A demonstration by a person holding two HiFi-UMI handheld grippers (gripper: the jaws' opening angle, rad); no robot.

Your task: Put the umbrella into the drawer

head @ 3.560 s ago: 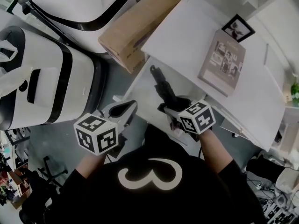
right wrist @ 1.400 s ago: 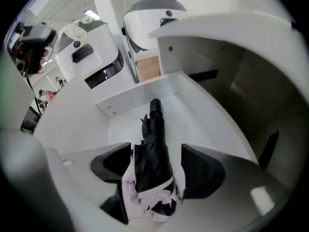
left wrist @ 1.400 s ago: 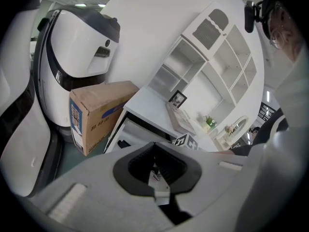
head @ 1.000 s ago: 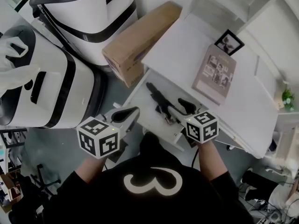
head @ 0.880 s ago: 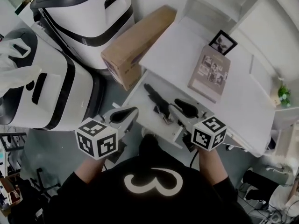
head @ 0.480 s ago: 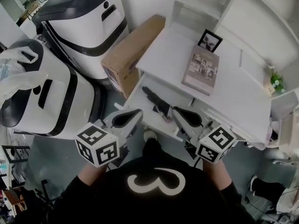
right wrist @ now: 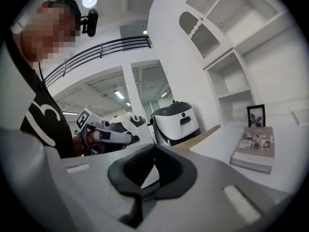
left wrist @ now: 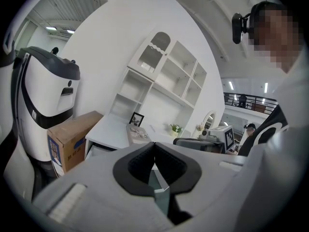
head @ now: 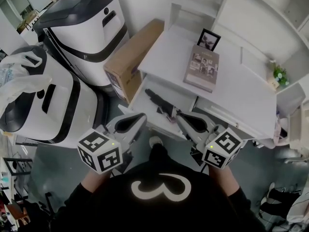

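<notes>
The black folded umbrella (head: 157, 102) lies inside the open white drawer (head: 179, 99) under the desk, free of both grippers. My right gripper (head: 180, 118) hovers at the drawer's front edge, just right of the umbrella's near end, its jaws shut on nothing (right wrist: 154, 147). My left gripper (head: 141, 115) is held left of the drawer's front corner, also shut and empty (left wrist: 154, 144). Both point roughly level toward the desk.
The white desk (head: 227, 88) carries a book (head: 202, 67) and a photo frame (head: 208, 38). A cardboard box (head: 133, 57) leans at the desk's left side. Two large white machines (head: 82, 28) (head: 43, 105) stand further left. White shelving (head: 241, 8) rises behind the desk.
My right gripper has left the umbrella, shut its jaws and risen back from the drawer. My left gripper has risen too. The umbrella stays in the drawer.
</notes>
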